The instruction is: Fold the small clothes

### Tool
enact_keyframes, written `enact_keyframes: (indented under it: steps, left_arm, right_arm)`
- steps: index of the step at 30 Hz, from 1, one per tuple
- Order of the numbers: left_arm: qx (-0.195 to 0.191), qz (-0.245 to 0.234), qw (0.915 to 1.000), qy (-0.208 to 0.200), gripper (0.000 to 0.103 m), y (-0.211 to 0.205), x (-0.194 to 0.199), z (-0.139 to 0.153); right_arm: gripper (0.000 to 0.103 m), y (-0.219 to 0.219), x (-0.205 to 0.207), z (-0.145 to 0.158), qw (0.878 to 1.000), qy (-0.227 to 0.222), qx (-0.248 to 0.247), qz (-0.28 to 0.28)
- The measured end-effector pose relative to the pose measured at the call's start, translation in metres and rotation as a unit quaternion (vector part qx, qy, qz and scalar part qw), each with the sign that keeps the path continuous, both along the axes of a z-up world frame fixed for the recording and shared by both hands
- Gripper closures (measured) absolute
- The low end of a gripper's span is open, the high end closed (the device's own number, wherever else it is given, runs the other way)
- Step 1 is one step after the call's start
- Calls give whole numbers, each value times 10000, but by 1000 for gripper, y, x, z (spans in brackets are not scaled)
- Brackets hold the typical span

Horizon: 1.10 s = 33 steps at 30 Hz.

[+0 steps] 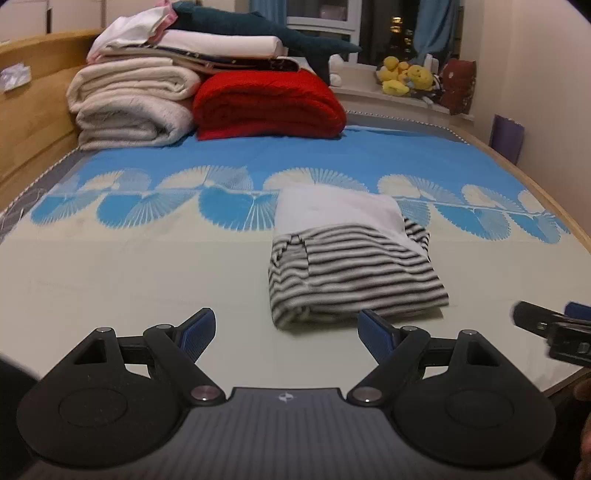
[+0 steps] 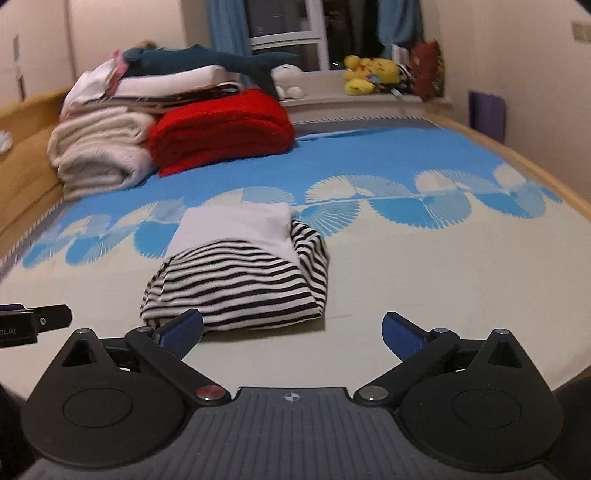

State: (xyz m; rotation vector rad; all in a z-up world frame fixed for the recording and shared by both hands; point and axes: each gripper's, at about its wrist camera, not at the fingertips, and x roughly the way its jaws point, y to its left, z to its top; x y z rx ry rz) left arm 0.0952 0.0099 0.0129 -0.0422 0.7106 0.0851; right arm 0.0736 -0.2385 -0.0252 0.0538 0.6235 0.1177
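Setting: home bedroom.
Wooden-framed bed (image 1: pixel 33 122) with blue sheet (image 1: pixel 229 155); folded blankets (image 1: pixel 129 107) far left; plush toys (image 1: pixel 406 75) on far windowsill.

A big bed (image 1: pixel 147 266) with a wooden frame fills the room; a dark window (image 1: pixel 380 33) has blue curtains (image 1: pixel 432 29).

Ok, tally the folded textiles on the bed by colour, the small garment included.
Red: 1, red blanket
Cream: 1, cream blanket
White: 1, white bedding
Striped black and white: 1, striped garment
Total: 4
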Motion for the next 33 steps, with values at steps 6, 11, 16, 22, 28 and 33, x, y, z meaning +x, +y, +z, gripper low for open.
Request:
enact_keyframes:
  steps: [6,11,16,22,28,33]
  left_arm:
    - [-102,-138,9997,193,15,-8,-13,-36]
    - [-235,51,9993,276,15,0,3,-45]
    - [-229,154,9994,228,15,2,14,-48]
    - [-272,80,9991,306,15,-2,19,-53]
    - [-202,-11,9996,212,15,-11,18,-55]
    - [-217,-49,9995,207,15,-13,19,-57]
  right_arm:
    - [1,25,12,-10,9994,176,-245,197]
    - [1,40,20,-19,9990,294,-275,213]
    - [1,52,21,-25,9976,285,-506,367]
    - [1,50,25,-26,9978,350,-465,328]
    - [1,49,28,-28,9977,352,-475,319]
    - [1,44,30,-30,9977,379,-479,296]
